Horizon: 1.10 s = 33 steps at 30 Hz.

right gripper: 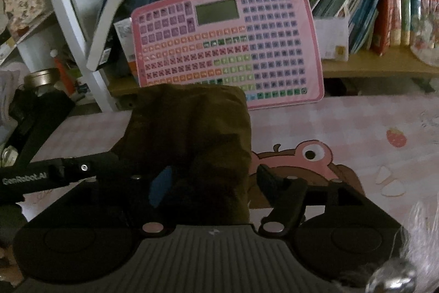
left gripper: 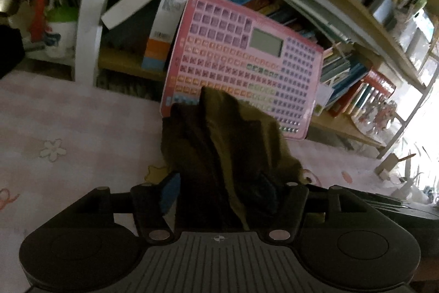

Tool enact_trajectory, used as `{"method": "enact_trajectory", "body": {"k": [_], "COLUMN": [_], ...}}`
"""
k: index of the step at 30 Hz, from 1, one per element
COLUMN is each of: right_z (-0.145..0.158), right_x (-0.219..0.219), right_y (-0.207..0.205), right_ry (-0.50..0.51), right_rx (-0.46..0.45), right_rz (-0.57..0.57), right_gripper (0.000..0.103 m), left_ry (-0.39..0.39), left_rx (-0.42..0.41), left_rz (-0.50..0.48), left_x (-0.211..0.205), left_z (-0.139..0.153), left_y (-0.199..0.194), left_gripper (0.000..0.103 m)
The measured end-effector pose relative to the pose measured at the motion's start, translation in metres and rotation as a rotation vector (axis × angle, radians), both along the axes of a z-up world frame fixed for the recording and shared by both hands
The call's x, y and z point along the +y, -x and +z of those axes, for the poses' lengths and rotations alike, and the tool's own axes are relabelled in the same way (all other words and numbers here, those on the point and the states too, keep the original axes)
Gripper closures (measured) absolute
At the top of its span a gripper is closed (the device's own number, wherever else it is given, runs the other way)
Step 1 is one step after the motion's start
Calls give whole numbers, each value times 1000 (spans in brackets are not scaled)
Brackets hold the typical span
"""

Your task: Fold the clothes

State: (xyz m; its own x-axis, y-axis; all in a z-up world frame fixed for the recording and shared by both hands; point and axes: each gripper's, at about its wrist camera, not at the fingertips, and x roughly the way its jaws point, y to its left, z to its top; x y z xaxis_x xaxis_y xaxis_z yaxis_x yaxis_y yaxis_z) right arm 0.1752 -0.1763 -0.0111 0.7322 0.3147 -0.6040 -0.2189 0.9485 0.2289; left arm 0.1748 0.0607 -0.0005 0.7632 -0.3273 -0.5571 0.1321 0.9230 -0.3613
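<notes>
An olive-brown garment [left gripper: 230,144] is bunched up between the fingers of my left gripper [left gripper: 219,188], which stands wide with cloth filling the gap; the garment rises in folds above the pink tablecloth [left gripper: 68,128]. In the right wrist view the same garment [right gripper: 189,128] lies draped over and between the fingers of my right gripper [right gripper: 214,177]. Its jaws stand apart, the blue-padded left finger [right gripper: 160,186] against the cloth and the right finger [right gripper: 270,180] clear of it. The left gripper's black body [right gripper: 41,172] shows at the left edge.
A pink keyboard-style toy board [left gripper: 241,59] leans against the bookshelf behind the table, also in the right wrist view [right gripper: 227,43]. Shelves hold books [right gripper: 356,4] and a white frame post [right gripper: 68,18]. A cartoon print [right gripper: 310,155] marks the tablecloth.
</notes>
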Motion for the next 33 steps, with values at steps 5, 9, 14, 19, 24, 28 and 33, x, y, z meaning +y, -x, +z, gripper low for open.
{"method": "enact_trajectory", "body": {"k": [5,9,14,19,24,28,33], "right_z": [7,7,1,-6,-10,-11,-11], "right_x": [-2,-6,-8,-11,-16,-19,-15], "right_y": [23,43,67,87,101,109,119], "right_ry": [33,48,85,98,99,107,142], "right_rx": [-15,-10,4,22,31,40,16], "right_rz": [-4,-8,-12,-33,-53,-72,-60], "right_gripper": [29,24,17,16,16,16,14], "left_ry": [-61,-110,-176,-217,-245,-261,-278], "left_rx": [-28,-27,-5,-4,-9,-1,-4], "left_rz": [32,59,127,165,172,167,157], "left_x": [-14,-23,-30,-35,-40,-44,-49], "left_z": [10,12,10,8,7,7,8], "left_y": [35,61,86,106,120,125,132], "left_gripper": [33,29,26,19,12,8,6]}}
